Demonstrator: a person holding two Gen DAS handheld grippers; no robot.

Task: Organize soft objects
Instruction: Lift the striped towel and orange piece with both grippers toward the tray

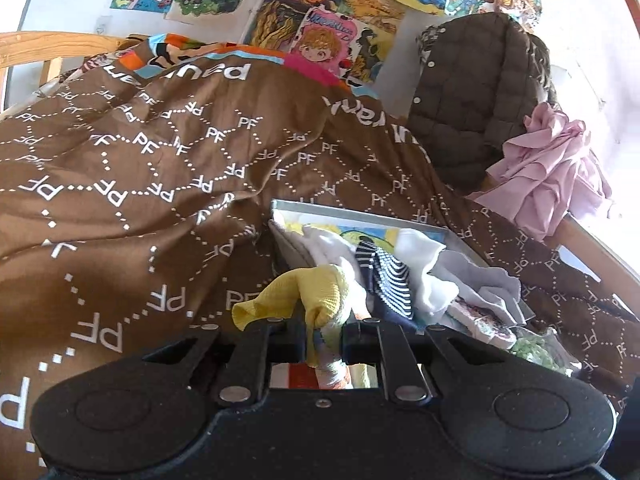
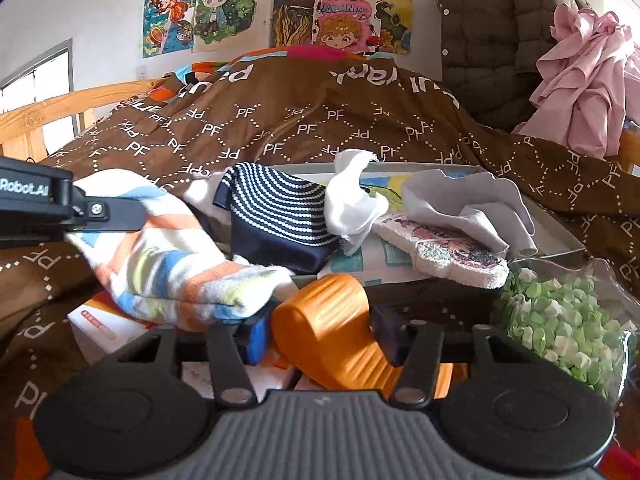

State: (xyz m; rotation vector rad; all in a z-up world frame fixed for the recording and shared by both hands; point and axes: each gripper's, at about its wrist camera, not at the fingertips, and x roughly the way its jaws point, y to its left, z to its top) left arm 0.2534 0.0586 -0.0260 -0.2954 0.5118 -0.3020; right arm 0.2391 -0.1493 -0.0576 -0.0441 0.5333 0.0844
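A yellow-cuffed striped terry sock (image 1: 320,300) is pinched between the left tongs (image 1: 323,338) above the brown patterned bedspread (image 1: 140,200) — beside a tray (image 2: 560,240) of socks. The right tongs (image 2: 320,334) are closed on a ribbed orange roll (image 2: 332,328).

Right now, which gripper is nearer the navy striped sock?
Left. The left gripper, gripping a multicoloured sock, sits beside the navy striped sock; the right gripper is farther back.
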